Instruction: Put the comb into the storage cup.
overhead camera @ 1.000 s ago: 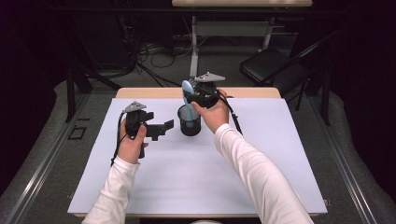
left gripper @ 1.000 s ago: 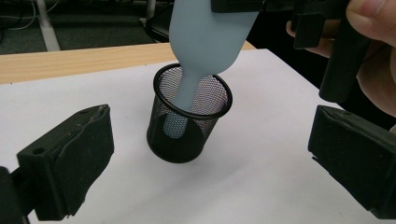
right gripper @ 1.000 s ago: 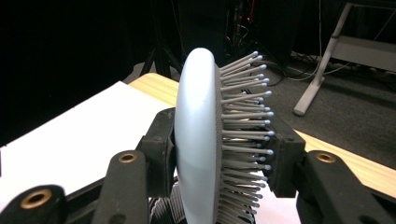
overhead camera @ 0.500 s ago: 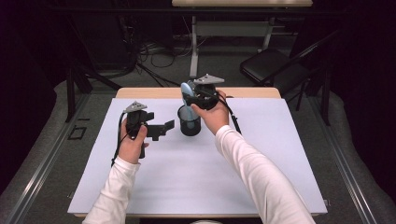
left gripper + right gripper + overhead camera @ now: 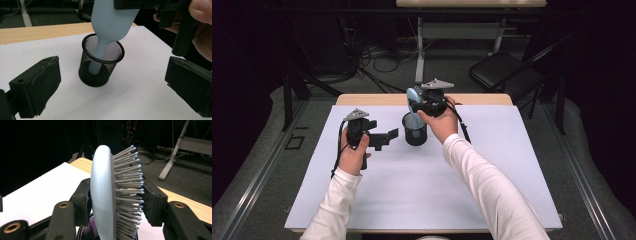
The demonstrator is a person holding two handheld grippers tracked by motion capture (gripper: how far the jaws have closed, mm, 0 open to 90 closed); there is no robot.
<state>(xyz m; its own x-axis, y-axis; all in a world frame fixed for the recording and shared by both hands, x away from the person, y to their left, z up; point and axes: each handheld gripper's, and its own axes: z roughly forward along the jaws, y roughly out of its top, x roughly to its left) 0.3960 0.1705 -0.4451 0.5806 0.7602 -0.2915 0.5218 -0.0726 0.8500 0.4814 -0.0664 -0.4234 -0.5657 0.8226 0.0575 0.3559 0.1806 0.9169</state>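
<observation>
Hairbrush going handle-first into the black wire-mesh cup [image 5: 101,63]

Right claw [image 5: 117,197] clamps the pale-blue plastic paddle hairbrush [image 5: 105,195] by its stiff, light head; left claw [image 5: 112,87] hangs released beside the cup.

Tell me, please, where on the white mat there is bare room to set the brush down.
The near half of the white mat lies bare between the two forearms, and so does its right side beyond the right hand-held gripper. It is crowded around the mesh cup, where the left hand-held gripper and the hairbrush meet.
</observation>
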